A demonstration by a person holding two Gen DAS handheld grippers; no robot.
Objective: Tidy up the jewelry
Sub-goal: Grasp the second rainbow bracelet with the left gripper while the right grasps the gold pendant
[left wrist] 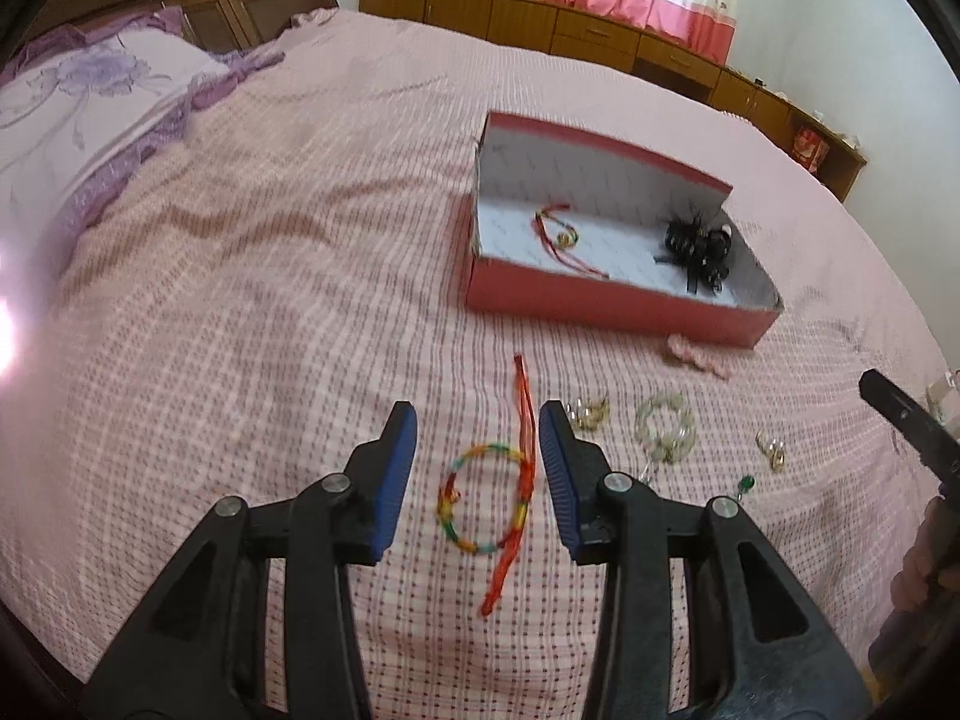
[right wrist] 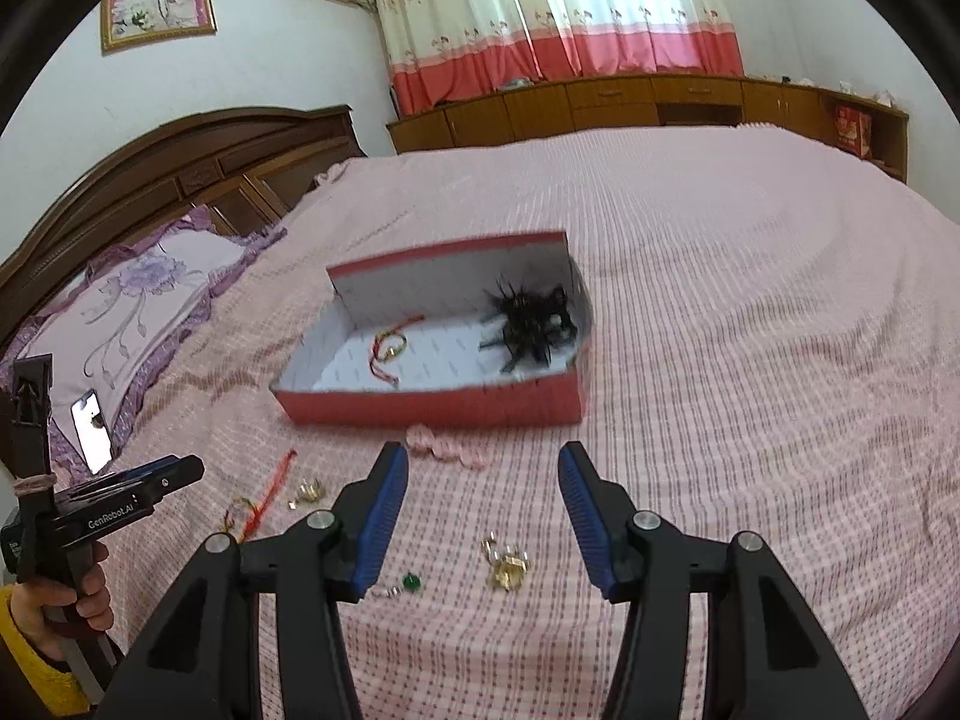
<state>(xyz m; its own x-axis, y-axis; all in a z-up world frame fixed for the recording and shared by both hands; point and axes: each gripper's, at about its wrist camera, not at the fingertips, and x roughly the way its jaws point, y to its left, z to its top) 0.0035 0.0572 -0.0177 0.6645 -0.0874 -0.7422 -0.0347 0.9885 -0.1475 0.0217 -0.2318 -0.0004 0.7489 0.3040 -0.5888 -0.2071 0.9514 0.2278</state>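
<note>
A red box (left wrist: 600, 303) (right wrist: 432, 405) lies open on the pink bedspread. Inside are a red string bracelet (left wrist: 561, 234) (right wrist: 389, 348) and a black hair piece (left wrist: 696, 249) (right wrist: 531, 318). My left gripper (left wrist: 477, 426) is open, its jaws either side of a multicoloured bracelet (left wrist: 486, 498) with red cords. To its right lie gold earrings (left wrist: 588, 414), a pale bead bracelet (left wrist: 665, 427), a gold ring piece (left wrist: 771, 450) and a green-stone pin (left wrist: 746, 483). My right gripper (right wrist: 483, 465) is open and empty above gold jewelry (right wrist: 507, 564) and the green stone (right wrist: 411, 583).
A pink hair tie (left wrist: 696, 357) (right wrist: 447, 447) lies against the box front. A floral pillow (left wrist: 78, 114) (right wrist: 138, 300) and a phone (right wrist: 91, 432) sit at the left. A wooden headboard (right wrist: 180, 162) and low cabinets (right wrist: 630, 102) border the bed.
</note>
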